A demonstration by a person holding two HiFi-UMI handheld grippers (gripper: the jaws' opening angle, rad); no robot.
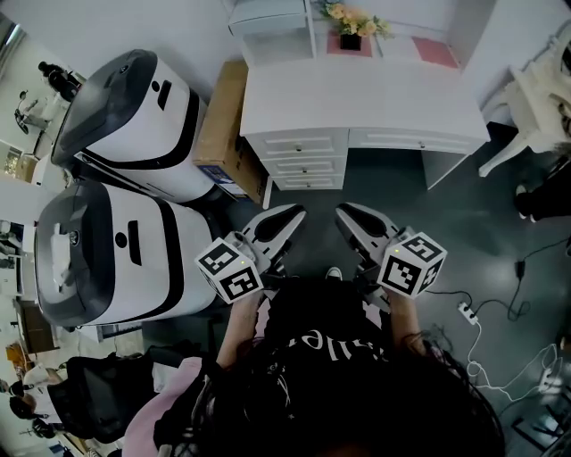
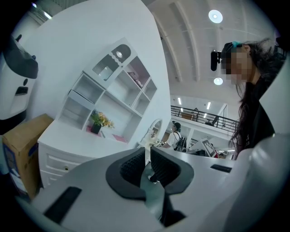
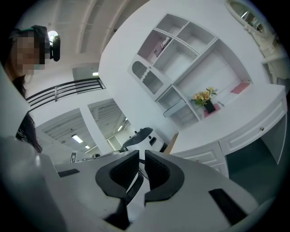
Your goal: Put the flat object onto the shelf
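A white desk [image 1: 357, 94] stands ahead of me, with a white open shelf unit [image 1: 268, 18] on its back. A pink flat object [image 1: 434, 51] lies on the desk top at the right. A second pink flat piece [image 1: 335, 45] sits by a small vase of flowers [image 1: 352, 25]. My left gripper [image 1: 290, 214] and right gripper [image 1: 346, 214] hover over the dark floor in front of the desk, close to my body. Both are shut with nothing between their pads. The left gripper view shows the shelf [image 2: 113, 86] past the jaws. The right gripper view shows the shelf [image 3: 181, 59] too.
Two large white-and-black machines [image 1: 134, 116] [image 1: 107, 250] stand at the left, with a cardboard box [image 1: 223, 125] against the desk's left side. A white chair [image 1: 535, 98] is at the right. A power strip and cables [image 1: 468, 312] lie on the floor at the right.
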